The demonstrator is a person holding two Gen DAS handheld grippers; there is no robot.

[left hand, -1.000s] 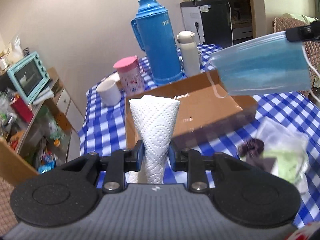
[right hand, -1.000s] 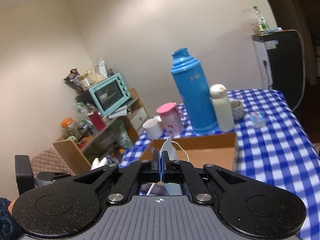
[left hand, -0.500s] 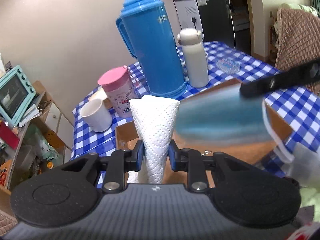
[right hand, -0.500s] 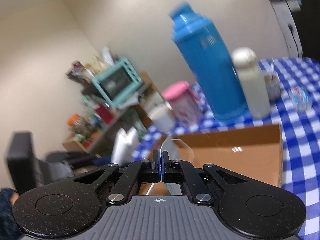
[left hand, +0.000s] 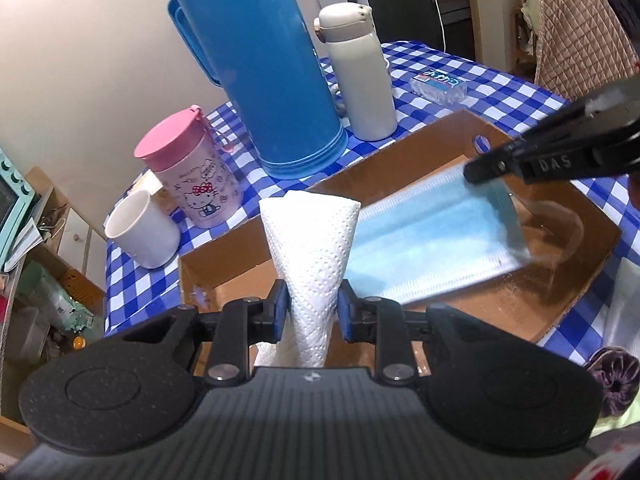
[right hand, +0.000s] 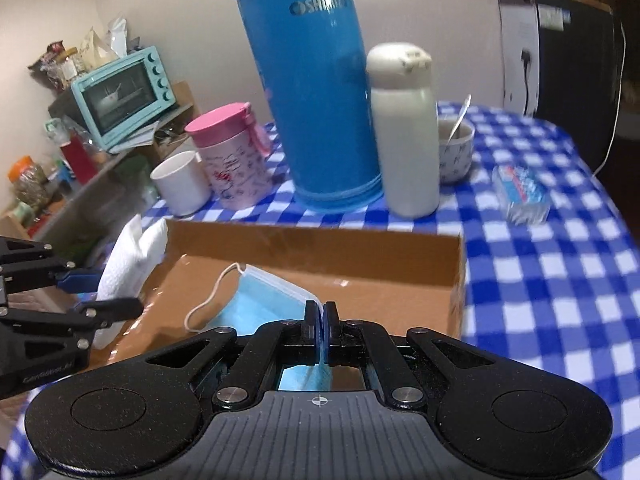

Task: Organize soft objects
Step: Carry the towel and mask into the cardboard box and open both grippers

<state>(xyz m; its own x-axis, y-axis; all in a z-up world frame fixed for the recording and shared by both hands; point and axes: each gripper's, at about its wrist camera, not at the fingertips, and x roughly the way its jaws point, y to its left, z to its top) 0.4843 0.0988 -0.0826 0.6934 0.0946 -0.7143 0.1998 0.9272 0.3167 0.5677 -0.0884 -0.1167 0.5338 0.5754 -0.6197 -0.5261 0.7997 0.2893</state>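
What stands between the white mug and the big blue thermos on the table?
The pink-lidded cup stands between the white mug and the blue thermos; both wrist views show it.

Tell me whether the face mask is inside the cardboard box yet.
Partly in: the face mask hangs inside the cardboard box, pinched in the right claw; whether it touches the floor is unclear.

The left gripper [left hand: 311, 316] is clamped on a folded paper towel [left hand: 310, 256], held upright at the near left corner of the cardboard box [left hand: 576, 292]. The right gripper [right hand: 319, 330] reaches over the box's right side, jaws pinched tight on a blue face mask [right hand: 256, 308] draped inside.
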